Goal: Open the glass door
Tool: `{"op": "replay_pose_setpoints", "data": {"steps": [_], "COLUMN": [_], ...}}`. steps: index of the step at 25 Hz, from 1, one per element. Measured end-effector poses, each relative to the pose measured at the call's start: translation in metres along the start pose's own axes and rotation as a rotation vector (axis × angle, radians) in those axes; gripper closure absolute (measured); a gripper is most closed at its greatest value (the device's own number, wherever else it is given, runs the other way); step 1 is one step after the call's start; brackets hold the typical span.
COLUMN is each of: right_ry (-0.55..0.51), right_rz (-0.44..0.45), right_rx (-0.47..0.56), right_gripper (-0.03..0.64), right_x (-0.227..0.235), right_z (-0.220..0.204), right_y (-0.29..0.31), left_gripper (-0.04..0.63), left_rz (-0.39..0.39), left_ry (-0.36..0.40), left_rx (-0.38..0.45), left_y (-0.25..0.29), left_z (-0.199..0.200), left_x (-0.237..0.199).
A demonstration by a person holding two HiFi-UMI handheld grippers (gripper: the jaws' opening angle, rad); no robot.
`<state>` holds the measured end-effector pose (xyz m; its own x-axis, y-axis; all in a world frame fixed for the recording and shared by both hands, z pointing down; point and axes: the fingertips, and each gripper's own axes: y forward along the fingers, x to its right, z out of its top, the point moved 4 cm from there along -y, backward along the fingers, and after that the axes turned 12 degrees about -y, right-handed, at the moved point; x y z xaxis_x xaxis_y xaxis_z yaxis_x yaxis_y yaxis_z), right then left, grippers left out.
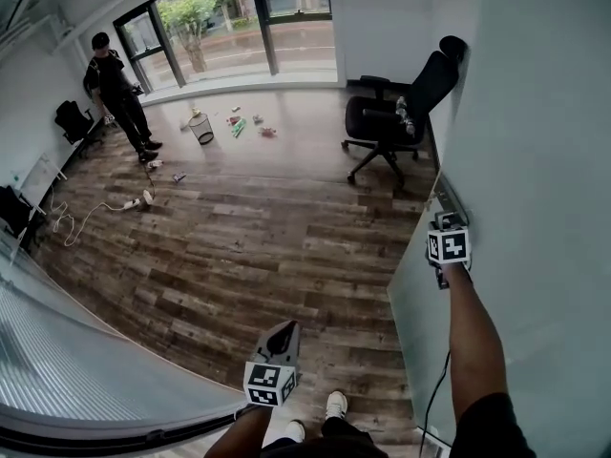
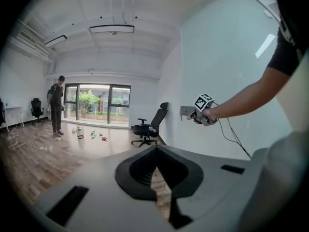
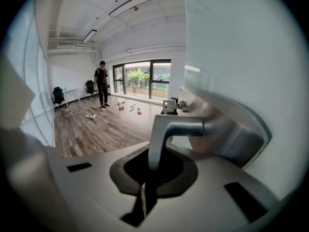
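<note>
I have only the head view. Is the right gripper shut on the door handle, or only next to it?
Observer: Shut on it. The right gripper view shows the right gripper pinching the lever of the handle.
Operator: And the left gripper?
Observer: Its jaws are together, with nothing between them.
Operator: Where on the lever is the grip?
Observer: At its bent free end, away from the metal plate on the glass door.
</note>
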<state>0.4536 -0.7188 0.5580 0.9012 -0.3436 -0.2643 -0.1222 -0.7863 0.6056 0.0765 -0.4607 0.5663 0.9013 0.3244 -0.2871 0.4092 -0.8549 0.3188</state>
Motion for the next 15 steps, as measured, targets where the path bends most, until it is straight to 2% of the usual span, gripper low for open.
{"op": "replay_pose_setpoints", "data": {"steps": [10,12,15], "right_ry": [0.024,0.016,-0.052], "right_rz": [-0.039,-0.021,-0.018], "right_rx": [-0.033,-0.057,-0.140], "right_gripper": [0.603,0.603,0.601], "right_x": [0.038,0.038,0.037], "right_z": [-0.011,-0.011,-0.009], "right_y": [0.006,0.005,-0.001], "left_gripper": [0.597,0.597,0.597], "left_rz": [-0.029,-0.033,-0.032], "left_ry": [0.002,0.013,0.011], "left_rx": [0.000,0.001,0.008], "left_y": [0.023,0.023,0.021], "left_z": [0.005,0.006,0.011], "left_x": [-0.003,-0.001,-0.002]}}
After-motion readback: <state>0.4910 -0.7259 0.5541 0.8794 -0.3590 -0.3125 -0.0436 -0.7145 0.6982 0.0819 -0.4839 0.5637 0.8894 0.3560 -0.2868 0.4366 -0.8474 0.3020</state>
